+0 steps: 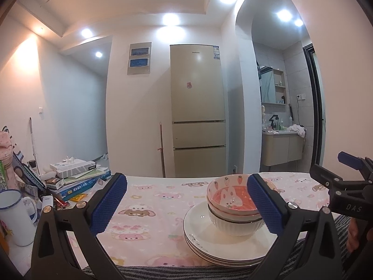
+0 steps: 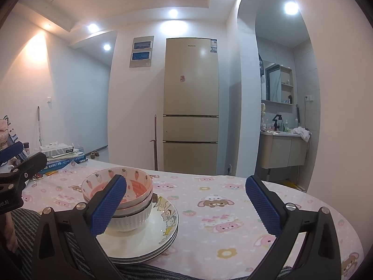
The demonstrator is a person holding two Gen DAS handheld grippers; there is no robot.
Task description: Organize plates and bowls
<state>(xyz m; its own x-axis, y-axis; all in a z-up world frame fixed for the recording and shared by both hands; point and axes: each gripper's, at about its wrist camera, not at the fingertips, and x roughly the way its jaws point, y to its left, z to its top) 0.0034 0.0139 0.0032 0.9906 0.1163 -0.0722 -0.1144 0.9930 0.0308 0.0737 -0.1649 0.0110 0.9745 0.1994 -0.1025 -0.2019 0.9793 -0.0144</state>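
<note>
A stack of white plates [image 1: 202,235] [image 2: 149,240] sits near the front edge of the table. On it stand nested bowls: a pink bowl with a rabbit and strawberries [image 1: 229,196] [image 2: 137,184] inside a white ribbed bowl [image 1: 233,227] [image 2: 132,221]. My left gripper [image 1: 186,201] is open with nothing between its fingers; the stack lies just behind its right finger. My right gripper [image 2: 186,201] is open too and holds nothing, with the stack behind its left finger. Each gripper shows at the edge of the other view, the left gripper [image 2: 21,170] and the right gripper [image 1: 345,179].
A pink cartoon tablecloth [image 1: 149,205] [image 2: 233,210] covers the table. Books and a tissue box [image 1: 77,175] are piled at the back left, beside a white enamel mug [image 1: 14,214]. A striped cloth [image 1: 177,273] lies at the front edge. A fridge [image 1: 198,112] stands behind.
</note>
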